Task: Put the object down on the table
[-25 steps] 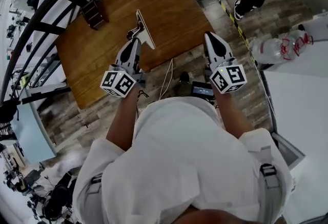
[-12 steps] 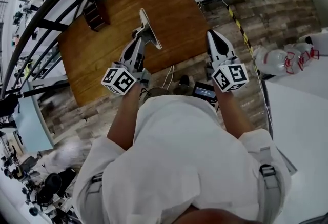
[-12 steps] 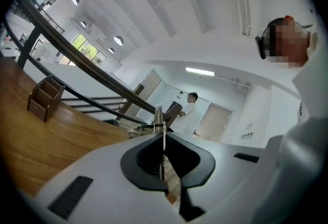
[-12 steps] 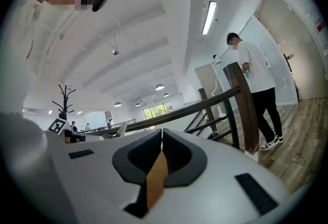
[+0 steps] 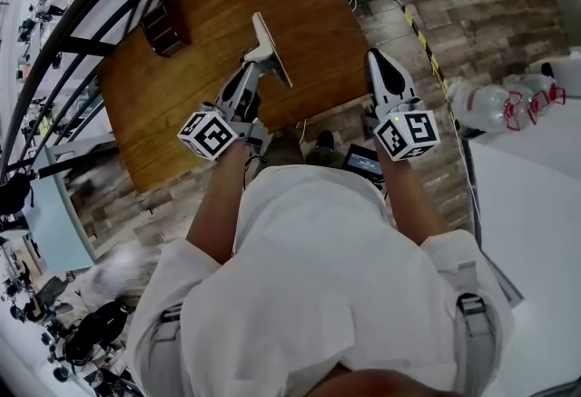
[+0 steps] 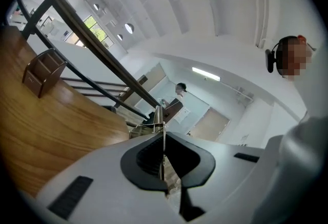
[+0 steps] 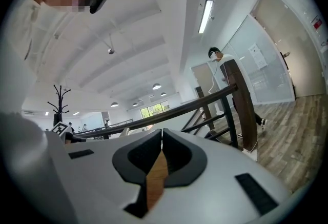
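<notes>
Left gripper (image 5: pixel 251 70), we note, clamps a thin flat object (image 5: pixel 271 48) at upper centre, over the wooden table (image 5: pixel 182 68); right gripper (image 5: pixel 378 61) pressed together, empty.

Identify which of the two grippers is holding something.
The left gripper: its jaws are clamped on a thin pale panel over the table. The right gripper is shut with nothing between its jaws.
</notes>
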`<move>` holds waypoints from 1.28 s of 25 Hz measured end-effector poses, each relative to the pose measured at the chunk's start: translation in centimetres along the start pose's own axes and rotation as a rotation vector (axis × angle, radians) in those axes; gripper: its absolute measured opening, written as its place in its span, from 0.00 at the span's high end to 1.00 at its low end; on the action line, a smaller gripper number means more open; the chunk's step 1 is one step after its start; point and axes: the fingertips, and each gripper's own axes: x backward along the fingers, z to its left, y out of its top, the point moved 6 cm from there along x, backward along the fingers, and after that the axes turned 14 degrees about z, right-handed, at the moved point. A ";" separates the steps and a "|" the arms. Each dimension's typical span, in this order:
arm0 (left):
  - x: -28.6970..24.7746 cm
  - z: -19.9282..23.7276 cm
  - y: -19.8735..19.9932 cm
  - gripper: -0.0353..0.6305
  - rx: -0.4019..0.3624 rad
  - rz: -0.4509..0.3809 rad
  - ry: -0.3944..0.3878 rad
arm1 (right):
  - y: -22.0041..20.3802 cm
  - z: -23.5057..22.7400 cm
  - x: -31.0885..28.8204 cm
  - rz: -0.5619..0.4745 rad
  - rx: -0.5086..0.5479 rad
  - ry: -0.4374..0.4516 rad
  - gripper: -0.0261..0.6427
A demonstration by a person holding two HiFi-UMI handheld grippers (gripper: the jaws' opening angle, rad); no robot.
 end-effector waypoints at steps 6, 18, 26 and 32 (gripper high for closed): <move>-2.0 2.5 1.0 0.92 0.091 0.019 -0.071 | 0.6 0.1 -1.5 0.023 0.007 -0.038 0.92; -4.9 8.3 2.1 0.92 0.302 0.059 -0.159 | 0.8 0.9 -4.6 0.077 0.013 -0.096 0.92; -6.6 11.1 1.9 0.92 0.353 0.043 -0.198 | -0.4 1.0 -4.9 0.117 -0.001 -0.139 0.92; -7.3 13.9 0.1 0.92 0.420 0.083 -0.093 | -0.4 0.9 -5.2 0.120 0.002 -0.165 0.92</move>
